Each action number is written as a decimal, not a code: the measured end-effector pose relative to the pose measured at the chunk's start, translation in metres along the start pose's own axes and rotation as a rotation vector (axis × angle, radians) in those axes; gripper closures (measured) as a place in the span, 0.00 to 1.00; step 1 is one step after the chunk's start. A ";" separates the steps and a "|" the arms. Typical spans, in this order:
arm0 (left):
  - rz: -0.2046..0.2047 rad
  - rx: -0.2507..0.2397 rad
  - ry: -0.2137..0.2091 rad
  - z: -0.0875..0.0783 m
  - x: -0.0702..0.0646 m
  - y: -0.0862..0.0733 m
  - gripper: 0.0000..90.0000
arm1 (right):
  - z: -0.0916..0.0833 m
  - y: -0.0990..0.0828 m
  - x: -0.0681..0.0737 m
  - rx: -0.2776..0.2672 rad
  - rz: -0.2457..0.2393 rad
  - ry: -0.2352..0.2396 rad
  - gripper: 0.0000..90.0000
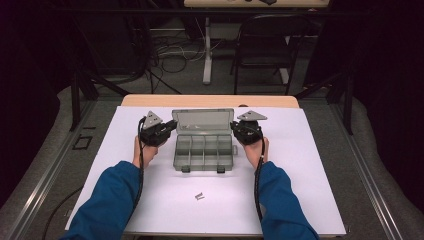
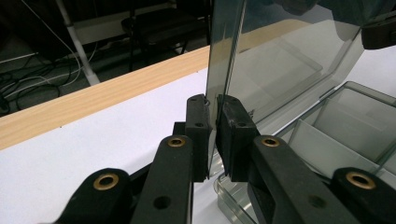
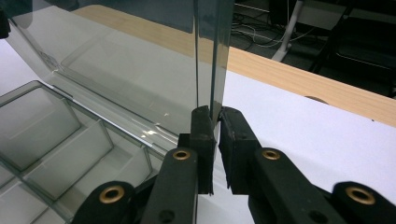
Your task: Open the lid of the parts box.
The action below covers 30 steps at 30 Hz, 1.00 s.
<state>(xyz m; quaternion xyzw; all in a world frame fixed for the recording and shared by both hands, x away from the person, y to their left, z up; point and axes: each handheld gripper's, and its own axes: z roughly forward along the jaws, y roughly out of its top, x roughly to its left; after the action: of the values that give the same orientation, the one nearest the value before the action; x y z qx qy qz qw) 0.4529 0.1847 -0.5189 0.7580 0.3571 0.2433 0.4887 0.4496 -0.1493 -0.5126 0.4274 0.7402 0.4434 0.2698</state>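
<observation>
Blue sleeves (image 1: pixel 112 200) come in from the bottom edge, two small screws (image 1: pixel 199 196) lie loose on the white table cover (image 1: pixel 300 175) between them, well short of the clear compartment box (image 1: pixel 205 152). Left gripper (image 1: pixel 159 131) (image 2: pixel 215 116) and right gripper (image 1: pixel 245 131) (image 3: pixel 217 123) both have jaws nearly closed, pinching opposite side edges of the box's raised lid (image 1: pixel 202 121) (image 2: pixel 280 56) (image 3: pixel 116 70); box sits mid-table, trays open. Beyond the far wooden table edge (image 1: pixel 210 101): a folding chair (image 1: pixel 262 45) and floor cables (image 1: pixel 175 50)

Table brightly lit, surroundings dark (soft glare on plastic).
</observation>
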 end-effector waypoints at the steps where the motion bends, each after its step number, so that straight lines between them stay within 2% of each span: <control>1: 0.001 -0.001 0.003 0.001 0.000 0.000 0.92 | 0.001 0.000 0.000 0.000 -0.001 -0.006 0.94; 7: 0.006 0.028 0.007 0.007 0.001 -0.003 0.92 | 0.005 -0.002 -0.001 0.010 0.007 -0.011 0.94; 23: 0.011 0.060 0.035 0.015 0.001 -0.006 0.92 | 0.016 -0.003 -0.002 0.053 0.011 -0.021 0.93; 30: 0.005 0.099 0.045 0.020 0.001 -0.010 0.91 | 0.020 -0.004 -0.002 0.072 0.004 -0.023 0.92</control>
<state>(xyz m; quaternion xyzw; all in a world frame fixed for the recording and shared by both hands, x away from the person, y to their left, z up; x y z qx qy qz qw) 0.4649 0.1761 -0.5361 0.7764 0.3776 0.2434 0.4419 0.4641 -0.1435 -0.5254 0.4433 0.7517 0.4123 0.2617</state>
